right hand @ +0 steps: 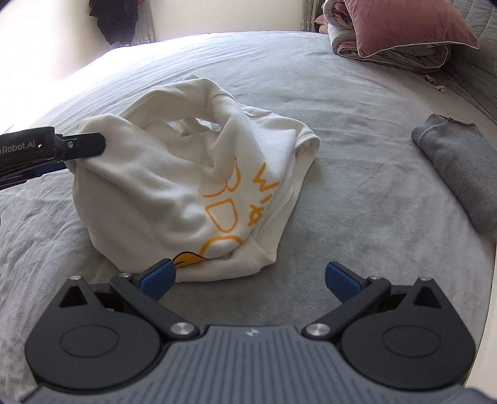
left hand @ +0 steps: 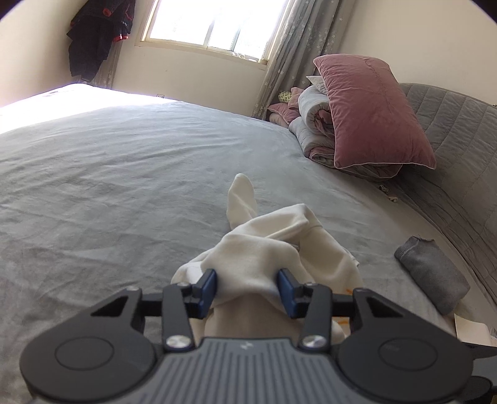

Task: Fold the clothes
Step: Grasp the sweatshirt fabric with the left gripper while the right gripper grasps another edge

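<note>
Left gripper (left hand: 247,284) clamped on crumpled cream cotton sweatshirt with orange lettering (right hand: 174,186); right gripper (right hand: 250,275) spread wide, empty, at its six o'clock.

There are two grippers, the left gripper (left hand: 247,287) and the right gripper (right hand: 249,279). One white shirt (right hand: 174,183), one folded grey cloth (right hand: 456,167), one pink pillow (left hand: 372,115), one rolled blanket (left hand: 313,124), one bed (left hand: 108,186), one window (left hand: 214,25).
</note>
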`<control>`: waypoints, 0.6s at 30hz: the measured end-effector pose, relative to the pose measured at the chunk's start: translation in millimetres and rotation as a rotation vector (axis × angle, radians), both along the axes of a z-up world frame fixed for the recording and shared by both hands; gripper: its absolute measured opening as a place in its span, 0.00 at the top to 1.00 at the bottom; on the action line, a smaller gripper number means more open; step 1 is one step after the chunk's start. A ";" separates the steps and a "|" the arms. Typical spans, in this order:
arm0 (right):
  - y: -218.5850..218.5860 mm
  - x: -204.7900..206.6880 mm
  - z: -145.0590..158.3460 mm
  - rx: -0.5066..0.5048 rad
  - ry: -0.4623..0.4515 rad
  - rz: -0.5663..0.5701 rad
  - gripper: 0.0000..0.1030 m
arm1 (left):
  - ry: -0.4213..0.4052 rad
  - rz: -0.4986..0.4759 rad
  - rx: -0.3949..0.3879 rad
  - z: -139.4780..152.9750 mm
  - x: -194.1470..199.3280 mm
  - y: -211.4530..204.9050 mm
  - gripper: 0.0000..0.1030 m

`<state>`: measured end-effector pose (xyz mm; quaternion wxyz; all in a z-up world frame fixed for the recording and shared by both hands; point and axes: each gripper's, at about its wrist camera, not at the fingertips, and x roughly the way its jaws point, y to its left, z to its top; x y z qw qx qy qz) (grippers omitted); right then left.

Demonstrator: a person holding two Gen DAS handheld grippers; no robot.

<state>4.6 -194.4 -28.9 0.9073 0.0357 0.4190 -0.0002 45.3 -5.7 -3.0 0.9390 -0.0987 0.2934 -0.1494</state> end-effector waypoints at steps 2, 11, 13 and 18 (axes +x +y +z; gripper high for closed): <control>-2.2 1.3 2.8 0.013 -0.006 -0.009 0.00 | -0.004 0.016 0.006 1.0 -2.6 0.8 0.73; -15.8 7.4 16.4 0.070 -0.071 -0.051 0.00 | 0.008 0.089 -0.048 8.9 -8.7 18.1 0.82; -18.5 10.2 18.1 0.097 -0.080 -0.062 0.00 | 0.005 0.091 -0.052 12.5 -12.7 23.4 0.83; -19.2 19.3 18.0 0.176 -0.077 -0.072 0.00 | 0.004 0.038 -0.046 23.7 -33.6 38.7 0.83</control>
